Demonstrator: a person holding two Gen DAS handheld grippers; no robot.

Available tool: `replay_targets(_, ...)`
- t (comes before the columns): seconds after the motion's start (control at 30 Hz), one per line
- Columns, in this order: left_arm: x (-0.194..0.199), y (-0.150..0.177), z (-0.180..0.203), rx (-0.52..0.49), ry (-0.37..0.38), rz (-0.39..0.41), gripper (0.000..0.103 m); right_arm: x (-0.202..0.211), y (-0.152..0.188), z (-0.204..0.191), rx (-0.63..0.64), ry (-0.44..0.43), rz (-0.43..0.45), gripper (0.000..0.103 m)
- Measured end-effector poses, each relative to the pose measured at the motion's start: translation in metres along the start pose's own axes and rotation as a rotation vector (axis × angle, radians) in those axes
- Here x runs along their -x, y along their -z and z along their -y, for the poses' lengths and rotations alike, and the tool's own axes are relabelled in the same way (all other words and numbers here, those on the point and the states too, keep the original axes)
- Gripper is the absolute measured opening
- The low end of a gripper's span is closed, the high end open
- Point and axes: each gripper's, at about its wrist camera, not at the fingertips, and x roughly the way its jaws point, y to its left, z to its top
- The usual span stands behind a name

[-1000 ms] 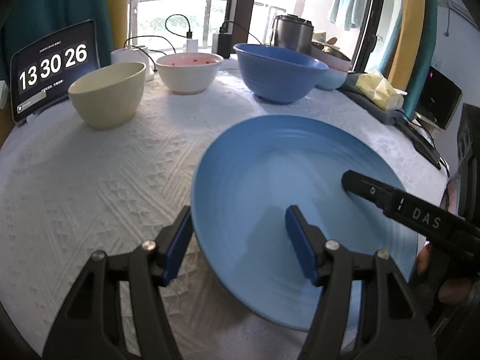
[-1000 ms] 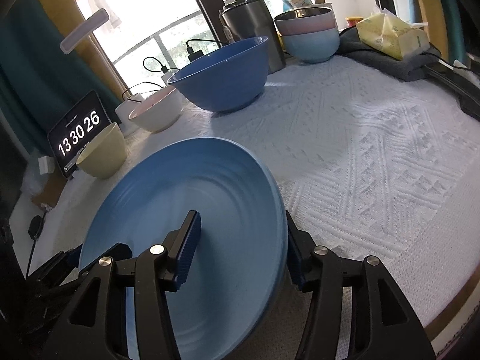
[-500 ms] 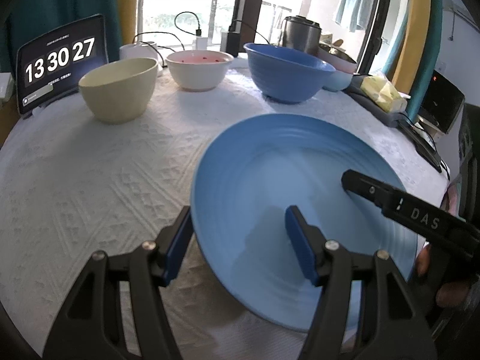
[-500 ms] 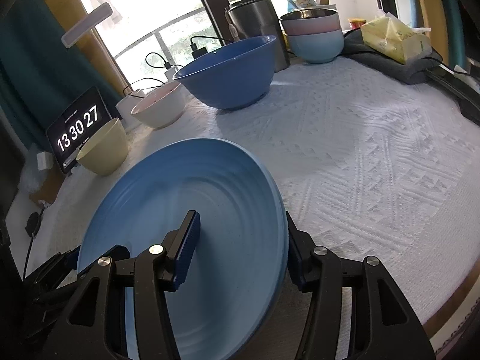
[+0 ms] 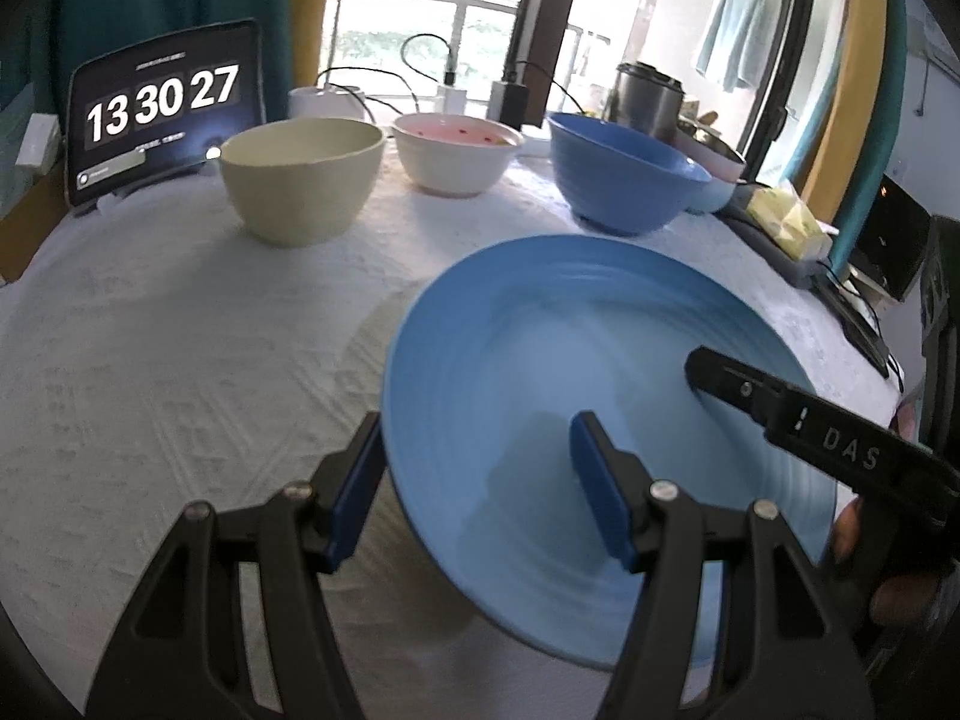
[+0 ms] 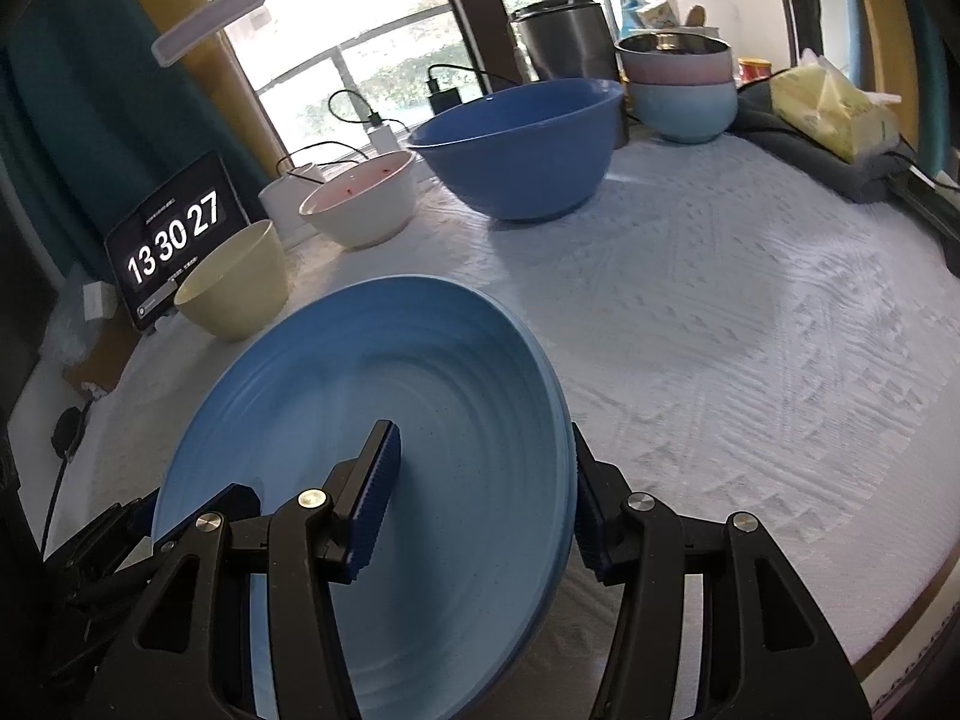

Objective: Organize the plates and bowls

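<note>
A large blue plate [image 5: 600, 372] [image 6: 372, 396] hangs tilted just above the white tablecloth, held from both sides. My left gripper [image 5: 477, 492] is shut on its left rim, one pad inside and one under. My right gripper [image 6: 480, 510] is shut on the opposite rim in the same way. At the back stand a cream bowl [image 5: 300, 180] [image 6: 234, 288], a white bowl with a pink inside [image 5: 456, 156] [image 6: 366, 204] and a big blue bowl [image 5: 624, 180] [image 6: 522, 150]. A stack of smaller bowls [image 6: 678, 90] sits behind the blue one.
A tablet clock [image 5: 162, 114] leans at the back left. A steel pot [image 6: 564, 36], chargers and cables line the window side. A yellow tissue pack [image 6: 834, 102] lies on dark cloth at the right. The table edge [image 6: 900, 630] runs close on the right.
Both grippers have carried the plate together a little to the left and towards the row of bowls. Their hold on the rim is the same.
</note>
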Motion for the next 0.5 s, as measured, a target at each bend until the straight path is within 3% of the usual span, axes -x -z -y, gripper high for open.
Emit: replay_targets(0.5,0.016,-0.005,-0.051,0.087,-0.055,0.033,0.063,-0.017,-0.007,-0.056,0.082,-0.042,-0.019,0.056)
